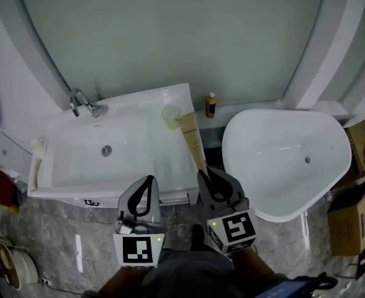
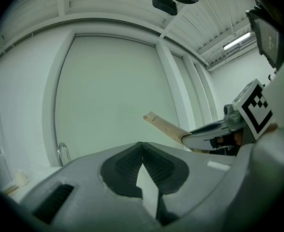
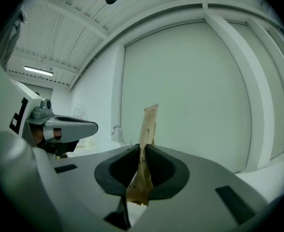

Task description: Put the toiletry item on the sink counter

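A long tan toiletry tube (image 1: 193,141) sticks out from my right gripper (image 1: 208,177), which is shut on its lower end. In the right gripper view the tube (image 3: 147,124) rises upright between the dark pads (image 3: 162,167). It hangs over the right end of the white sink counter (image 1: 170,157). My left gripper (image 1: 147,182) is shut with nothing in it, just off the counter's front edge. From the left gripper view (image 2: 142,151) the tube (image 2: 165,125) shows to the right, held by the other gripper.
The sink basin (image 1: 95,157) and chrome tap (image 1: 83,103) lie left of the counter. A pale cup (image 1: 171,116) stands at the counter's back right. A small bottle (image 1: 211,105) sits by the wall. A white tub (image 1: 288,157) is on the right, cardboard boxes (image 1: 350,213) beyond.
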`<act>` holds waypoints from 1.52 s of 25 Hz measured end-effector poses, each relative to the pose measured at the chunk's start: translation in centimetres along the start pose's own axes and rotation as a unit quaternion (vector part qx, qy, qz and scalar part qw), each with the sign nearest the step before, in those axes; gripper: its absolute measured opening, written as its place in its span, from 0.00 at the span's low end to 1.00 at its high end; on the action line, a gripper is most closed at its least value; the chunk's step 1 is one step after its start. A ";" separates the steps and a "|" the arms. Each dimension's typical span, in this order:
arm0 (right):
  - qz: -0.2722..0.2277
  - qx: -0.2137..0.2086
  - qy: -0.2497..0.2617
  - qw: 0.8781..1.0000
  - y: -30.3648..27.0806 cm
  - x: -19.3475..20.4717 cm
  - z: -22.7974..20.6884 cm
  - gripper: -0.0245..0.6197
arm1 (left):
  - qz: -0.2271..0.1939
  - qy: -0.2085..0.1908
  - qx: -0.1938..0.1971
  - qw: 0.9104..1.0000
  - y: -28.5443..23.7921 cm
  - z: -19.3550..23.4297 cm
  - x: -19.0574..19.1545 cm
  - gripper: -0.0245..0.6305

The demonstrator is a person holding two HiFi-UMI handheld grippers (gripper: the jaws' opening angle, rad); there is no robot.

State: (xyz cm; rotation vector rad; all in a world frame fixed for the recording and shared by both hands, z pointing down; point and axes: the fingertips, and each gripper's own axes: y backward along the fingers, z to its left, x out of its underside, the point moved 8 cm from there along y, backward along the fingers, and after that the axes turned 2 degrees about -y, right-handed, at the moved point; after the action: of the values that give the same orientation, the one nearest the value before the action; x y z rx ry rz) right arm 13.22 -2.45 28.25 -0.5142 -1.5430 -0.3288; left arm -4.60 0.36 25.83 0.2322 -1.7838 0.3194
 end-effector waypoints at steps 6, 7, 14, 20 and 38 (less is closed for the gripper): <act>-0.012 -0.021 0.016 1.000 -2.9 -1.5 -0.8 0.11 | -0.009 0.005 -0.024 1.000 -1.5 1.2 -0.5 0.05; -0.013 -0.022 0.018 0.999 -3.3 -1.7 -0.7 0.11 | -0.009 0.008 -0.028 1.000 -1.7 1.7 -0.4 0.05; -0.001 -0.025 0.040 0.999 -7.0 -1.7 0.1 0.11 | -0.016 0.028 -0.027 0.999 -4.3 4.9 0.8 0.05; 0.032 -0.021 0.048 0.998 -10.3 -1.5 0.5 0.11 | -0.021 0.053 -0.015 0.998 -7.4 7.8 1.8 0.05; 0.103 -0.017 0.016 0.994 -16.3 2.7 -1.2 0.11 | 0.035 0.083 0.004 0.996 -13.4 10.9 5.9 0.05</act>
State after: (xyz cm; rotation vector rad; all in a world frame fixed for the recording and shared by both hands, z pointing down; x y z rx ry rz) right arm 5.99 -16.62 32.71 -0.6857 -1.4408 -0.2047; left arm -11.61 -15.81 30.43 0.1443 -1.6287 0.3848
